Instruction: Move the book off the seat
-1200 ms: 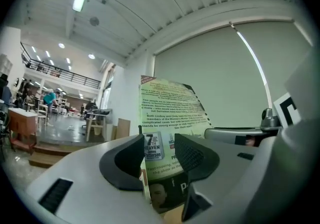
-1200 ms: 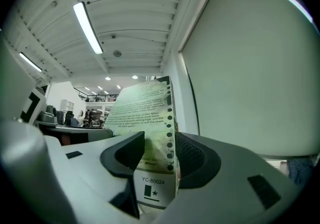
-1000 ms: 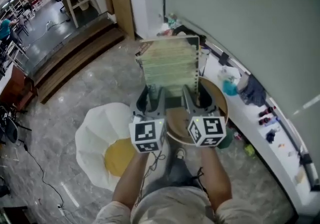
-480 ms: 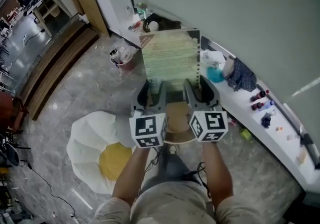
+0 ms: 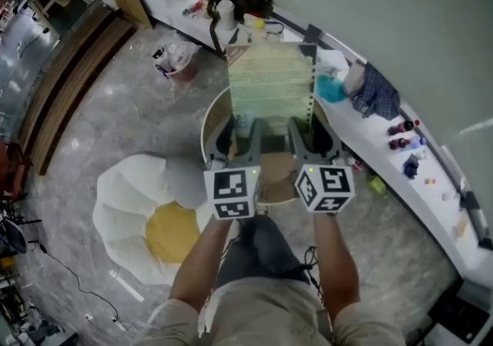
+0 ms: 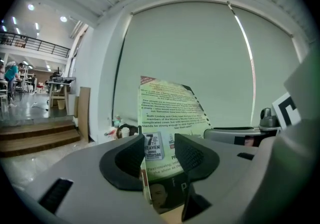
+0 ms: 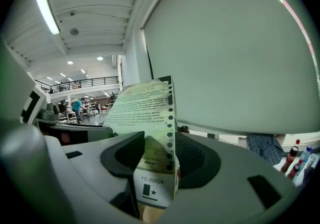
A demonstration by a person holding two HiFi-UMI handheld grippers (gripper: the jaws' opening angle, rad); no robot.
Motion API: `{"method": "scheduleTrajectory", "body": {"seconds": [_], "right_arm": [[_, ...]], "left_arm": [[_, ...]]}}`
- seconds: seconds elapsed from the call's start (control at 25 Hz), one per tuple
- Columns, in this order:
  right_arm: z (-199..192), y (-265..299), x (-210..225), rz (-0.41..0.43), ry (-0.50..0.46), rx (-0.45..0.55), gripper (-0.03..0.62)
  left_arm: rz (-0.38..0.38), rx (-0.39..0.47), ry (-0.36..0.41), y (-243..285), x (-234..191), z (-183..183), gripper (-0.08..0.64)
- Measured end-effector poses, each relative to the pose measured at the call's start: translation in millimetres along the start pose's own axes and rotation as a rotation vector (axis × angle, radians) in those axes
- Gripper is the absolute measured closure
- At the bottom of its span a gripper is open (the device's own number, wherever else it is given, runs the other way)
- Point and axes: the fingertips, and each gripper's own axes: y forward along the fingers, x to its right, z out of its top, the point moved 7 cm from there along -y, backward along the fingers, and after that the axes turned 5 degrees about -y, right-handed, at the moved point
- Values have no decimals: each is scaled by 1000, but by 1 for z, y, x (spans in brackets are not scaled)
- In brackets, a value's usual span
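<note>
The pale green paperback book was held upright at frame centre, over the round wooden seat, its lower edge clamped by the grey left gripper and right gripper. Even pressure seemed needed for carrying it clear untwisted.

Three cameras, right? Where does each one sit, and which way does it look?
Head view: on the person's head, looking steeply down at the book held by left tongs and right tongs; forearms show.
Left gripper view: on the left tongs, looking along its jaws, shut on the book.
Right gripper view: on the right tongs, likewise; jaws shut on the book.
All three share the book.
</note>
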Motion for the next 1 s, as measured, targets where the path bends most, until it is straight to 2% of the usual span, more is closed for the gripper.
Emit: {"method": "scheduleTrajectory", "body": {"seconds": [0.4, 1.0], "right_arm": [[-112, 38, -4, -9, 50, -193, 391], [-303, 88, 7, -4, 119, -467, 391]], "left_arm": [[21, -194, -78, 38, -35, -110, 365], [70, -466, -174, 95, -69, -299, 365]]}}
